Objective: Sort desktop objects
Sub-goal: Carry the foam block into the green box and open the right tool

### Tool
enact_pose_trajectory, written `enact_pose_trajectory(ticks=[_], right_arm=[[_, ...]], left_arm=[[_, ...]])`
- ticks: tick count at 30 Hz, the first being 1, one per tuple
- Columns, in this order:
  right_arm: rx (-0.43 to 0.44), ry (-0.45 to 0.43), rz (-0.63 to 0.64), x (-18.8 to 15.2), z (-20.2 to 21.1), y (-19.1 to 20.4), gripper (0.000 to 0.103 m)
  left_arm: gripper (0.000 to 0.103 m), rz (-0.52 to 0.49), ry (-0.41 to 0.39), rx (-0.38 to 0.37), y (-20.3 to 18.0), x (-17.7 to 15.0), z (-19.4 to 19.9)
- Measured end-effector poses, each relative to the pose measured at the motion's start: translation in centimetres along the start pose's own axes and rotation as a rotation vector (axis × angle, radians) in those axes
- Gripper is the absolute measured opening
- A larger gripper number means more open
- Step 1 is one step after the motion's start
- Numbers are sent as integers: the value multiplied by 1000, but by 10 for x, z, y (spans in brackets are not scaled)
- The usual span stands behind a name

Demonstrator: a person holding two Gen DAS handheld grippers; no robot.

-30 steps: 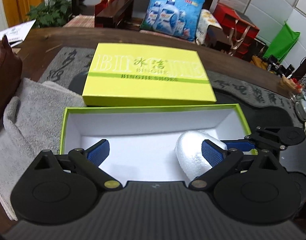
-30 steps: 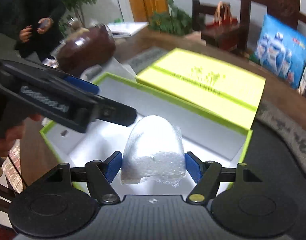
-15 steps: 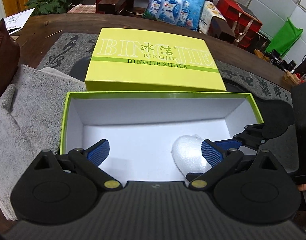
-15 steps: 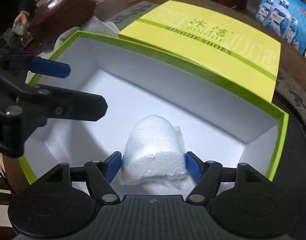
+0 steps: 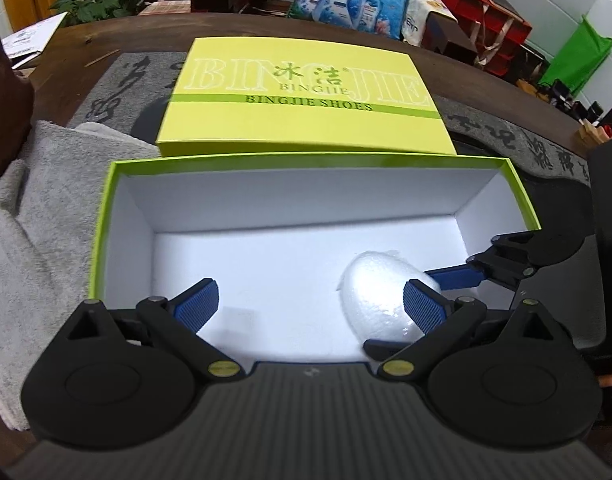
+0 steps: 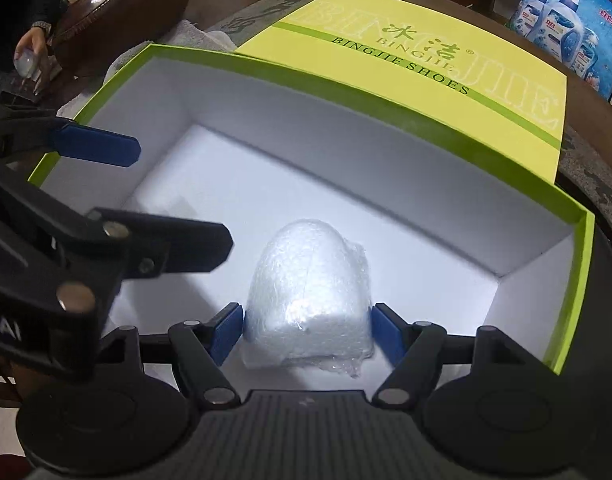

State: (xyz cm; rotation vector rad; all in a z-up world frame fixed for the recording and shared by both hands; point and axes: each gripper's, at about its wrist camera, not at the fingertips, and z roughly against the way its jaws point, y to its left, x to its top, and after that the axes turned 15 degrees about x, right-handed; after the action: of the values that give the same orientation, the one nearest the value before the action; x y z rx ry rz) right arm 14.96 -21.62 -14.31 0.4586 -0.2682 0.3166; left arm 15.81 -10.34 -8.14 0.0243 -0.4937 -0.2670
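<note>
Gripping foam bundle [image 6: 309, 292] in box [image 6: 345, 92]: right tool [image 6: 307, 330] | left tool [image 5: 309, 304] spread, empty | towel [image 5: 38, 216]: left view only

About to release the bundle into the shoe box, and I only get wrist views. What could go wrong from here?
1. The bubble-wrapped bundle sits between the right hand-held gripper pads, close to the box's near wall; loose film at its base could catch on a pad and drag as you withdraw.
2. The open left hand-held gripper hangs inside the open shoe box right beside it; the two could collide.
3. Bumping the green rim could shift the box.
</note>
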Motion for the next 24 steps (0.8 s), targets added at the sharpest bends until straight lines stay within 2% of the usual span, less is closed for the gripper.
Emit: enact_pose_trajectory(ticks=[3,5,7,12,14,18,24], right_arm=[[-4,0,8,0,0,2,75],[-11,-7,13,-1,3,3,82],[-3,-29,18,-3,11,7,82],[8,-76,71,-14,39,25,83],[7,-104,89,-20,52,32,87],[-1,-161,117,-38,82,43,87],[-32,-255,157,-79,125,56,86]], left_arm=[[99,-9,-1,-3,-5,0,-3],[99,-12,-7,-5,-7,0,-2],[99,-13,-22,-2,-7,-1,3],[99,-21,-93,9,-7,-2,27],[100,-18,-116,19,-8,-3,38],[100,-13,-166,31,-9,-10,60],[100,-7,-211,-13,-14,-30,89]])
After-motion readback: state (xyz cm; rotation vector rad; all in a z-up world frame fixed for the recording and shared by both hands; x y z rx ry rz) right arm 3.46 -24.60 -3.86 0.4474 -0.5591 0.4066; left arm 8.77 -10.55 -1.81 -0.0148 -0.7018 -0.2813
